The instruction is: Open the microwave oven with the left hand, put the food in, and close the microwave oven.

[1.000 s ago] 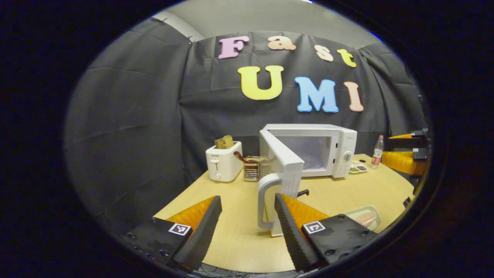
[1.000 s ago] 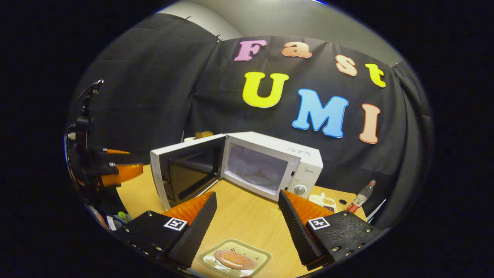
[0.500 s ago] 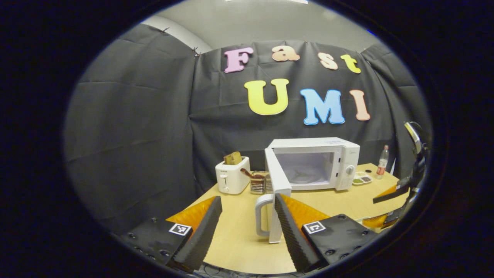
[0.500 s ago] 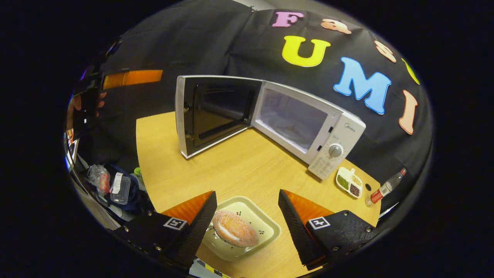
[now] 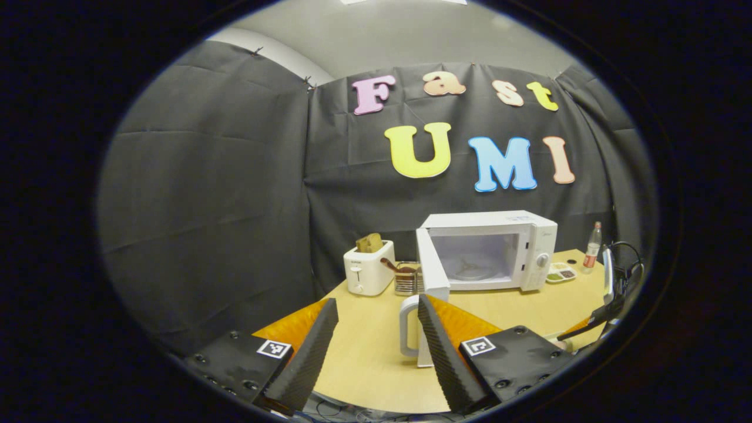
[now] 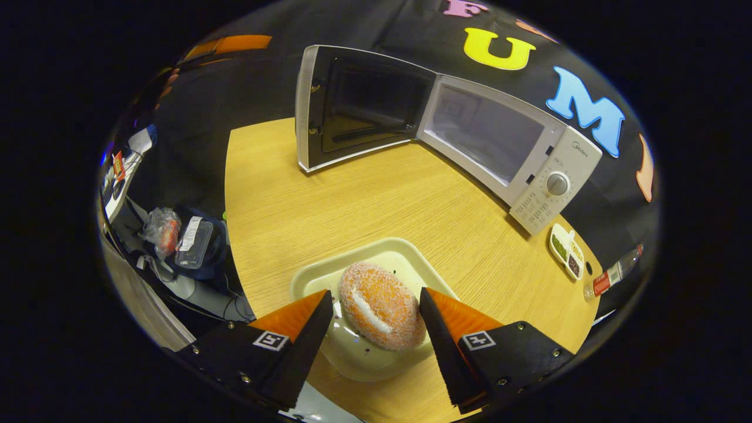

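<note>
The microwave (image 5: pixel 490 249) sits at the back of the round wooden table (image 6: pixel 376 205), its door (image 6: pixel 358 108) swung wide open to the left so the dark inner window faces out and the pale cavity is bare. In the left gripper view the door's edge and its white loop handle (image 5: pixel 409 326) stand just ahead of the left gripper (image 5: pixel 376 341), whose fingers are spread apart with nothing between them; the handle sits close beside the right-hand finger, though whether they touch is hard to say. Left of the microwave stands a white toaster (image 5: pixel 368 270) with bread poking out, and a small wire basket (image 5: pixel 405 279) is between the two. In the right gripper view the right gripper (image 6: pixel 376 323) hangs low over a pale tray (image 6: pixel 376 264) near the table's front edge, and on that tray lies the food, a round sugared bun (image 6: pixel 382 305) with a light stripe across it. That gripper's fingers are parted and flank the bun on either side, close to it, but they do not look pressed against it. Beyond the microwave's dial side lie a small divided dish (image 6: pixel 567 251) and a red-labelled bottle (image 6: pixel 611 274) near the table's far rim.
</note>
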`<move>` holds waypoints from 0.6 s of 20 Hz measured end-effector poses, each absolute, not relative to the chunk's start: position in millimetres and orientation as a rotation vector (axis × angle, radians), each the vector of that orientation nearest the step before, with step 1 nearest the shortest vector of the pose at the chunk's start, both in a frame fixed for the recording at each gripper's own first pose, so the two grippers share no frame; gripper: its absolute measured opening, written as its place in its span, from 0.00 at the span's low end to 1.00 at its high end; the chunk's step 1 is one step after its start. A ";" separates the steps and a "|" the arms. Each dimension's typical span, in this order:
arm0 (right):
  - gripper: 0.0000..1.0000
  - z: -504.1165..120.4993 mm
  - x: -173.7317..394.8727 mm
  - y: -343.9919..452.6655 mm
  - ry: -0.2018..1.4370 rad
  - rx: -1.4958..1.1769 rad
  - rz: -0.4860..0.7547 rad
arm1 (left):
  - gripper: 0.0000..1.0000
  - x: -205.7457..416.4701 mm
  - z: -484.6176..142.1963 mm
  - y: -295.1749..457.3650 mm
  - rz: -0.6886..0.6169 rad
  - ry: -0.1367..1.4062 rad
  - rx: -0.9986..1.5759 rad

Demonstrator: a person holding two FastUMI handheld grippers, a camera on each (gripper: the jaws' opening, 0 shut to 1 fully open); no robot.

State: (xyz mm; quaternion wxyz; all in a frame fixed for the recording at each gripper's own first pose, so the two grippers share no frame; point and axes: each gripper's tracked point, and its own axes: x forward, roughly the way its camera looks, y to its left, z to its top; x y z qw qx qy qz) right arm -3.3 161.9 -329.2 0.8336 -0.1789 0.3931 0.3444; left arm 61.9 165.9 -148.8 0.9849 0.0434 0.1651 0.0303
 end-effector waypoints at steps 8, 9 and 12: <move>0.82 -348.4 13.1 155.9 0.801 -0.506 0.777 | 0.90 61.1 -136.7 154.5 0.121 0.303 0.095; 0.77 -348.6 11.9 155.7 0.806 -0.510 0.790 | 0.90 62.2 -136.4 150.5 0.123 0.301 0.092; 0.65 -343.7 13.5 153.5 0.761 -0.549 0.804 | 0.90 68.2 -133.0 142.8 0.137 0.283 0.101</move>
